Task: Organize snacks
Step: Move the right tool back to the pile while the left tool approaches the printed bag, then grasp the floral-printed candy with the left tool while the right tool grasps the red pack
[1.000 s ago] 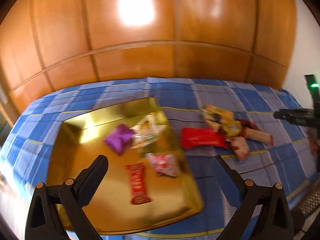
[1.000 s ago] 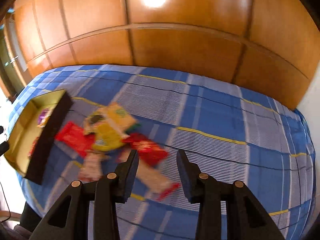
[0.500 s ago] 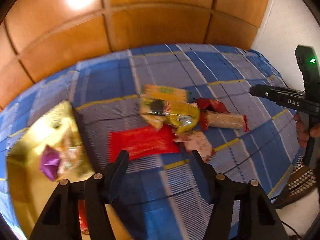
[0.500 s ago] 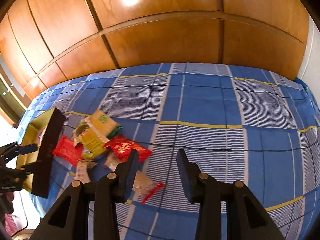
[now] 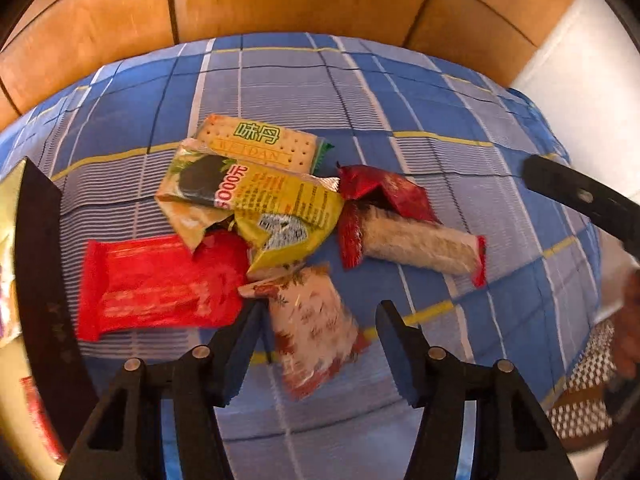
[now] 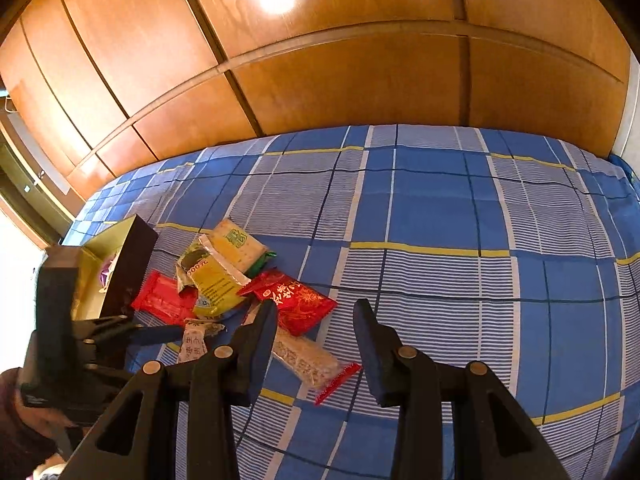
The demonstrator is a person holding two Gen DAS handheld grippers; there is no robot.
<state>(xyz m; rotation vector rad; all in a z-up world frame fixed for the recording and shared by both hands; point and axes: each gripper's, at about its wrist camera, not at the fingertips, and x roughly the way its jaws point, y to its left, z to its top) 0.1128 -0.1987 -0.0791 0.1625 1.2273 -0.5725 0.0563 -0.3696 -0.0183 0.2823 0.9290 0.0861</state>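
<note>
Swinging away from the gold box [image 5: 8,216], our left gripper [image 5: 318,334] had come down over the loose pile near the bed's front edge, where a second before it had hung wide open above the box. In the left wrist view its jaws were closing, astride the white floral packet [image 5: 312,320] but not yet pressing it. Beside that packet lay the red packet [image 5: 160,284], the yellow-green packet [image 5: 260,208], the cracker pack [image 5: 260,144] and the clear rice bar [image 5: 416,246].

In the right wrist view our right gripper [image 6: 316,320] had barely shifted: its jaws stood partly apart and empty above the blue checked cover [image 6: 440,208]. We judged one drop-off finished and the floral packet next for the box.
</note>
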